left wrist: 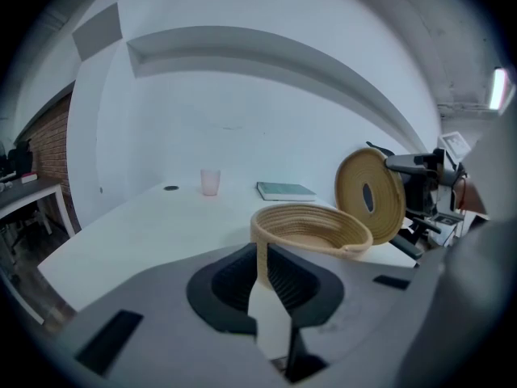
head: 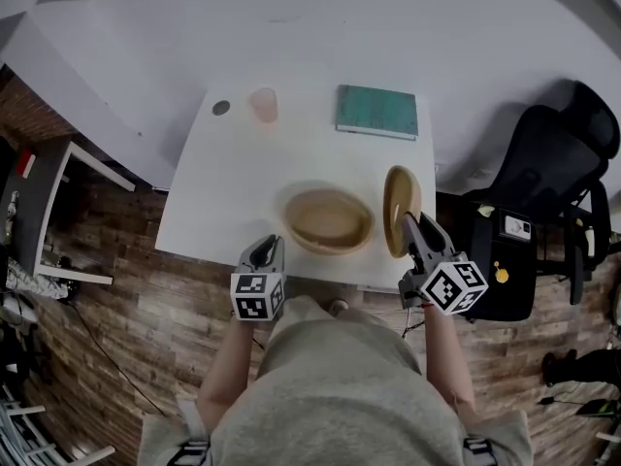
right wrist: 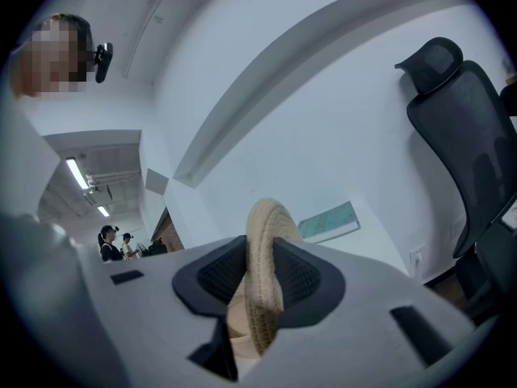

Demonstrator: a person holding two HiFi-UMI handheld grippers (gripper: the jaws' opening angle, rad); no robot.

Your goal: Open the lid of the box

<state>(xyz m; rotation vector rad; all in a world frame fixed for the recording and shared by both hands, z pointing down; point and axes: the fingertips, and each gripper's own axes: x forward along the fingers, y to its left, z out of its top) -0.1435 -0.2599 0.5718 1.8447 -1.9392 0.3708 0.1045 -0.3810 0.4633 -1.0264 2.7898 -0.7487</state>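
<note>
- My left claw (left wrist: pixel 265 275) is pinched almost closed on the near wall of the basket (head: pixel 328 219), and the rim rises between my pads.
- The basket sits at the lower centre of the table (head: pixel 223 192), uncovered. Only its own woven bottom shows inside.
- My right claw (right wrist: pixel 257 285) grips the lid (right wrist: pixel 266 241) by its thick coiled edge, the jaws only as far apart as that edge is thick. The lid stands on edge just right of the basket, clear of the rim.
- A pink cup (head: pixel 263 105) stands at the far left of the tabletop. I cannot tell whether it holds anything. A small dark disc (head: pixel 221 108) lies just left of it, and a teal book (head: pixel 376 111) lies flat at the far right.
- The table is white and stands against a white wall (head: pixel 388 27). A brown plank floor (head: pixel 126 309) is around it, and a black chair (head: pixel 558 153) is at the right of the frame.
- Only the left gripper view shows the lid's flat face, with a dark oval at its middle.
- Only the right gripper view shows two people (right wrist: pixel 113 242) standing far off at middle left.
</note>
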